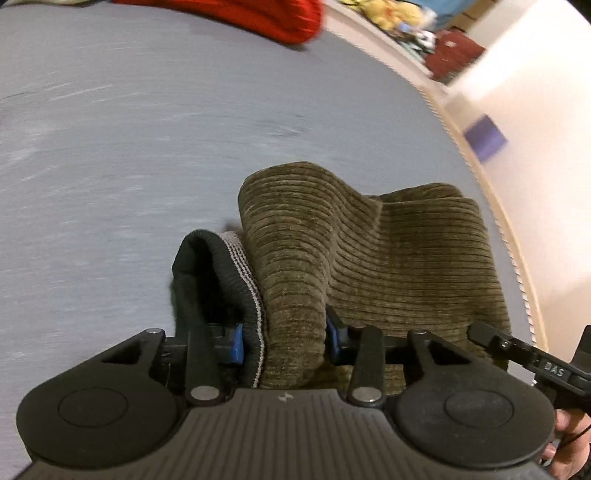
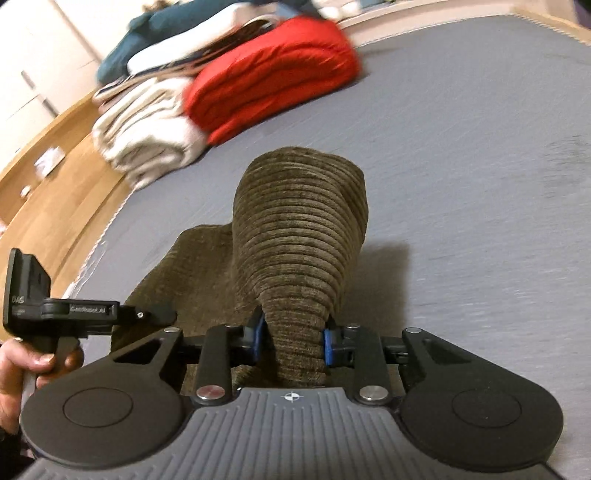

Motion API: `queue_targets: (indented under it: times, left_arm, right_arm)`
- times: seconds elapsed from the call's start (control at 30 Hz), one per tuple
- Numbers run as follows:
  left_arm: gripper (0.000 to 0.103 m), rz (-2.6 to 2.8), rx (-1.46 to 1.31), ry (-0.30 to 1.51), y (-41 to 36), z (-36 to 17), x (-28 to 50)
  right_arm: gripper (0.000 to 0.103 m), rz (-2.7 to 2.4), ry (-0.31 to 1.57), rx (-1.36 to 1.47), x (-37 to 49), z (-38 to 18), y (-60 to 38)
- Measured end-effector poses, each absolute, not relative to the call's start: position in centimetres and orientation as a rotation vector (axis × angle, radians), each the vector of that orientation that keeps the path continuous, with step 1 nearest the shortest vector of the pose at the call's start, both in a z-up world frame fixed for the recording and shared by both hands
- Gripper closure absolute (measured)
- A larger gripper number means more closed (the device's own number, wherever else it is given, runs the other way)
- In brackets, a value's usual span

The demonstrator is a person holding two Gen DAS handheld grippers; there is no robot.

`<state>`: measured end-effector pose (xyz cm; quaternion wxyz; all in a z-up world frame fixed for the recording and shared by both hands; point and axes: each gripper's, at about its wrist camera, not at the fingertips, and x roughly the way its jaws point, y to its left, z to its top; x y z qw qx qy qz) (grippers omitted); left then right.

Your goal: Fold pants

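Observation:
Olive-brown corduroy pants (image 1: pixel 369 251) hang bunched over a grey bed surface (image 1: pixel 129 166). My left gripper (image 1: pixel 284 341) is shut on the pants at their black ribbed waistband (image 1: pixel 218 280), which has a grey-striped edge. My right gripper (image 2: pixel 292 341) is shut on another bunch of the same pants (image 2: pixel 299 236), lifted so the cloth drapes forward in a hump. Each gripper shows at the edge of the other's view: the right one (image 1: pixel 535 362) and the left one (image 2: pixel 55 310). The lower part of the pants is hidden beneath the grippers.
A folded red garment (image 2: pixel 273 74) and a cream one (image 2: pixel 144 133) lie at the far end of the bed (image 2: pixel 461 166), with more folded clothes behind. The red one also shows in the left wrist view (image 1: pixel 236 14). A wooden floor (image 2: pixel 55 177) runs along the bed's edge.

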<state>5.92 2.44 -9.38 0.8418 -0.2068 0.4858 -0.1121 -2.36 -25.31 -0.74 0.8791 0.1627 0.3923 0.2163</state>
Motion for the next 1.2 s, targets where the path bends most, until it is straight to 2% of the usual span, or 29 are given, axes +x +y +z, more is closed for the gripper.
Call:
queue_targets:
  times: [0.27,0.4,0.57,0.73,0.8,0.87,0.9,1.0,1.07,1.2]
  left_arm:
    - [0.060,-0.387,-0.396,0.948,-8.6,-9.7,8.4]
    - [0.059,-0.431,-0.378,0.902,-10.9,-10.2,8.6]
    - [0.041,-0.315,-0.224,0.956,-11.3,-11.5,8.6]
    - [0.042,-0.352,-0.084,0.801,-11.3,-7.7,5.3]
    - [0.044,-0.433,-0.053,0.765,-11.8,-6.6,4.1]
    - [0.057,-0.552,-0.005,0.756,-12.7,-6.5,2.5]
    - [0.059,-0.601,0.036,0.761,-13.2,-6.8,1.9]
    - [0.075,-0.610,0.274,0.951,-15.1,-11.3,1.8]
    - [0.077,-0.578,0.310,1.038,-15.0,-13.7,2.3]
    - [0.078,-0.600,0.268,0.972,-14.2,-11.0,2.5]
  right_arm:
    - [0.073,0.284,0.723,0.328,-4.1,0.0,-36.1]
    - [0.073,0.232,0.670,0.307,-4.6,0.0,-39.7]
    - [0.065,0.146,0.721,0.227,-3.3,-2.1,-41.6]
    - [0.062,0.038,0.671,0.234,-4.6,-0.6,-43.2]
    - [0.062,0.121,0.666,0.231,-5.7,-0.1,-42.6]
    - [0.062,0.204,0.672,0.183,-6.9,-0.3,-41.9]
    - [0.062,0.263,0.693,0.147,-7.2,-0.5,-41.3]
    - [0.067,0.406,0.838,-0.043,-8.0,-3.1,-38.5]
    - [0.067,0.412,0.880,-0.260,-8.8,-5.2,-36.7]
    - [0.069,0.431,0.939,-0.201,-8.1,-4.2,-37.7]
